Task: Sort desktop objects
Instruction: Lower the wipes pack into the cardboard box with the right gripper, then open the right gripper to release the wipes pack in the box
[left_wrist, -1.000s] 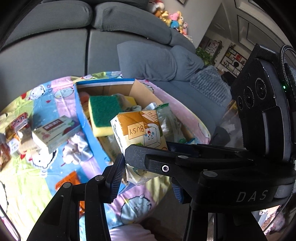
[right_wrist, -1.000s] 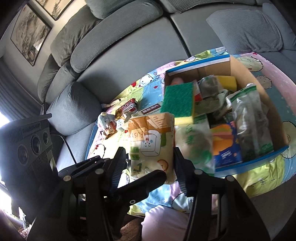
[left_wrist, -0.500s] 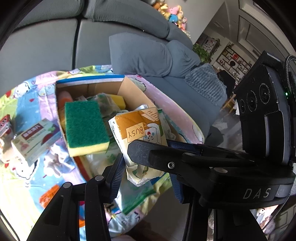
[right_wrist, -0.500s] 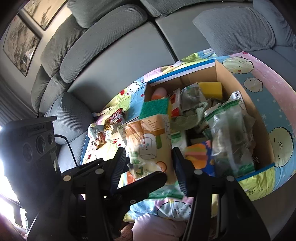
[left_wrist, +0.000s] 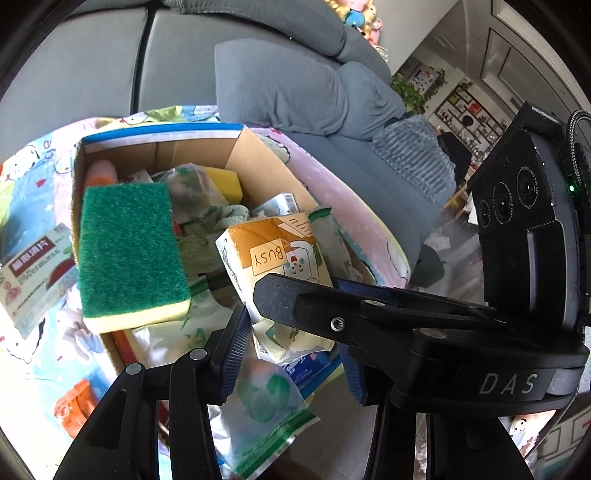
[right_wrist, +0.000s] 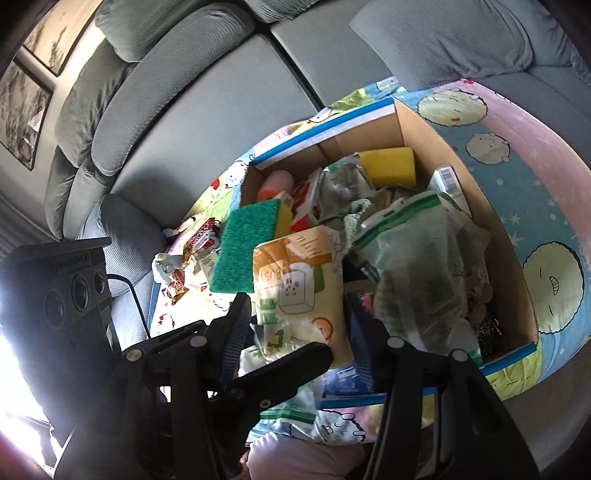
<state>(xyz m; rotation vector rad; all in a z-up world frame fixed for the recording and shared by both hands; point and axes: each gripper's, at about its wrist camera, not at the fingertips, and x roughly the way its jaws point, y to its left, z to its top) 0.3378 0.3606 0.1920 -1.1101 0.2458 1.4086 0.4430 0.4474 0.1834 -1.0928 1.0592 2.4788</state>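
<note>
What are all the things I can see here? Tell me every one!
Snack packet marked BUSY: one, orange and cream, held up over the box between both grippers.
Cardboard box: one, brown with blue edges, on the blanket, full of things.
Green scouring sponge: one, green on yellow, on the box's left rim.
Yellow sponge: one, at the far end of the box.
Clear bag with green print: one, in the box, right side.
White carton with red label: one, on the blanket left of the box.
Cartoon blanket: one, pastel colours, under everything.
Sofa: one, grey, behind.
Left gripper: black, clamped on the packet.
Right gripper: black, clamped on the packet.
</note>
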